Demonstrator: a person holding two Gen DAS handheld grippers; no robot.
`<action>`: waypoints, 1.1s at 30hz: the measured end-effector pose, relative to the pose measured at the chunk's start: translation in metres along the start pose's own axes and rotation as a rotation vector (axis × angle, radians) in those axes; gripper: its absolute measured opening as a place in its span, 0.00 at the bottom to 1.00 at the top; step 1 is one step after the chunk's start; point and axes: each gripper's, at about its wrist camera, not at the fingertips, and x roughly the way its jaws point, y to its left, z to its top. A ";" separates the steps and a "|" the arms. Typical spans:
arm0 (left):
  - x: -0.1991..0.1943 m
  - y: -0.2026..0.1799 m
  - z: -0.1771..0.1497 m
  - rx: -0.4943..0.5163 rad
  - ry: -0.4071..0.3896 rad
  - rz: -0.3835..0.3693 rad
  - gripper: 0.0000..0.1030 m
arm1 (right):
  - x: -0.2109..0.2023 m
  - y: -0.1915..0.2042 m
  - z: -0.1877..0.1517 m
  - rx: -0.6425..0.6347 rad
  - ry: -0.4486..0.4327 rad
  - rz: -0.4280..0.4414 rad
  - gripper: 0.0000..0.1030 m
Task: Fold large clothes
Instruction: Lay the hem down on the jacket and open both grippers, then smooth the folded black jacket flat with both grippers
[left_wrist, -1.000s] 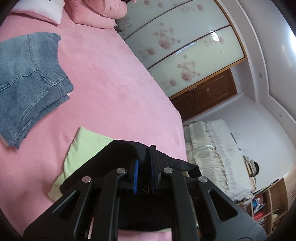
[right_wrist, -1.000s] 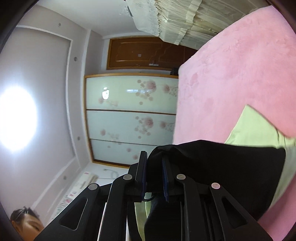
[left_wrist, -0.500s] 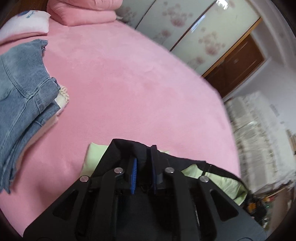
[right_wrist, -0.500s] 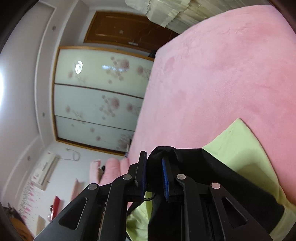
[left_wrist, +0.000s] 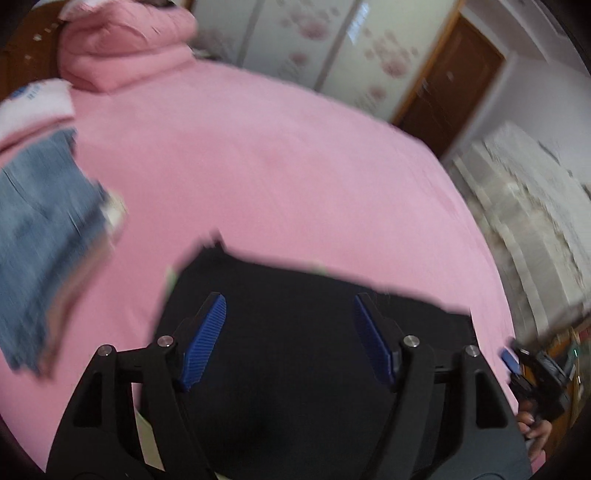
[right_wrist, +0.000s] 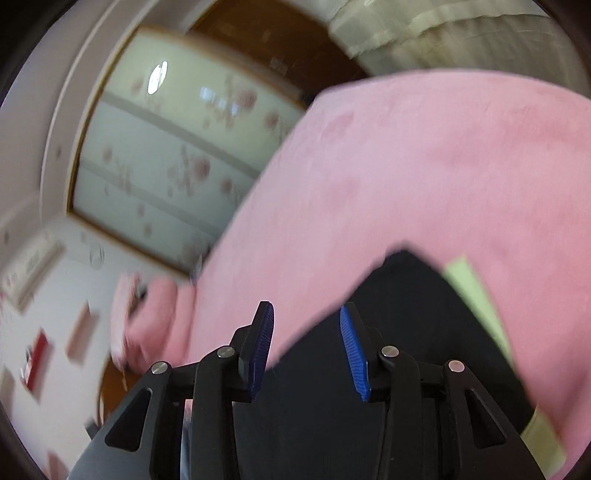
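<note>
Pink plush bedspread (left_wrist: 288, 166) fills both views, with a flower-printed sliding wardrobe (left_wrist: 325, 48) and a brown wooden door (left_wrist: 454, 85) at the far side. Your work piece, the black soft fabric garment (left_wrist: 303, 332), lies flat on the near part of the bed over a light green cloth (right_wrist: 476, 295), which peeks out along its right edge. A folded pile of blue denim jeans (left_wrist: 40, 236) sits well apart on the left; a stack of pink quilts (left_wrist: 125, 44) is far left.

Your left gripper (left_wrist: 288, 343) is opening, jaws wide, blue pads clear of the cloth: nothing gripped. Your right gripper (right_wrist: 306, 350) is also opening, narrower gap, with the garment's edge below it but not pinched.

Handling, as I judge it: light, limp, no stiffness, so it will sag and crease wherever unsupported. It looks likely to cling to the plush rather than slide, so lift, don't drag. Take it at two corners of one edge, pinching both layers, and keep tension between your hands. Avoid snagging the green cloth underneath.
</note>
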 end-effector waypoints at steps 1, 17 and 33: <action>0.005 -0.007 -0.012 0.010 0.034 -0.012 0.59 | 0.010 0.005 -0.014 -0.048 0.049 -0.020 0.28; 0.073 -0.063 -0.145 0.183 0.336 -0.030 0.36 | 0.061 0.039 -0.184 -0.505 0.299 -0.188 0.05; 0.043 -0.040 -0.164 0.148 0.306 0.144 0.36 | -0.012 -0.055 -0.075 -0.459 0.223 -0.467 0.41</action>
